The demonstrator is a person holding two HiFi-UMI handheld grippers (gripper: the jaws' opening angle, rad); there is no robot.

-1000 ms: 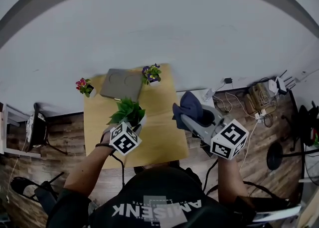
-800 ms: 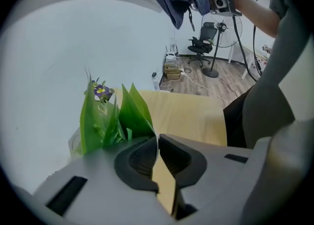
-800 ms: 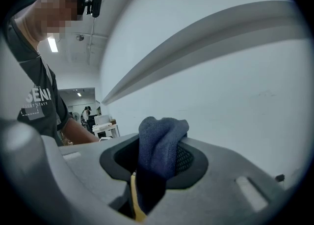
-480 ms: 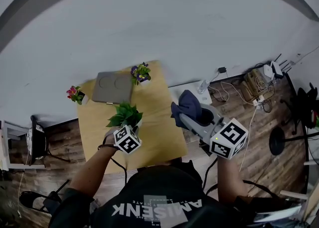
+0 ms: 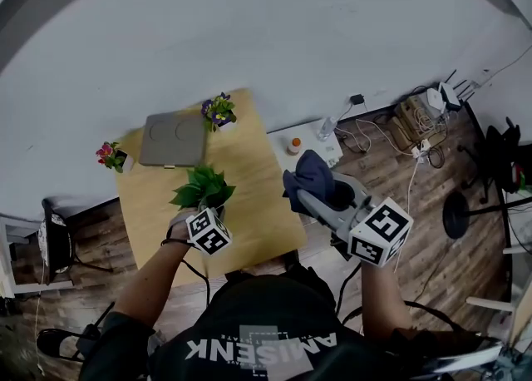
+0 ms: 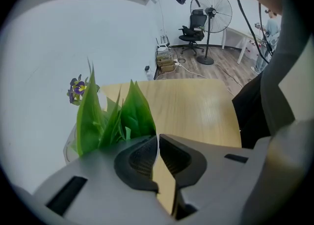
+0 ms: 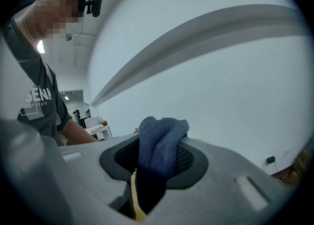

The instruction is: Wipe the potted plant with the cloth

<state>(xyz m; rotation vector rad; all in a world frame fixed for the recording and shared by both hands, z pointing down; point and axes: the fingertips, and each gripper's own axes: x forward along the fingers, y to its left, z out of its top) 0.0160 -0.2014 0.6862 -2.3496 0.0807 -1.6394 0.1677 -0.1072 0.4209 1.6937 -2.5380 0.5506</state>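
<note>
Head view shows the potted plant at the tabletop's near left, its pot rim seemingly pinched by the clenched left hand-held gripper, while the right hand-held gripper, grasping the cloth, hangs to the right of the leaves.

A dark short-sleeved T-shirt with pale block lettering fills the bottom of the head view. The left gripper and right gripper have pale grey plastic shells with black ribbed pads. Each carries a white cube printed with black square markers. A thin black cable trails below the left one. A small black head camera shows at the upper left of the right gripper view.
</note>
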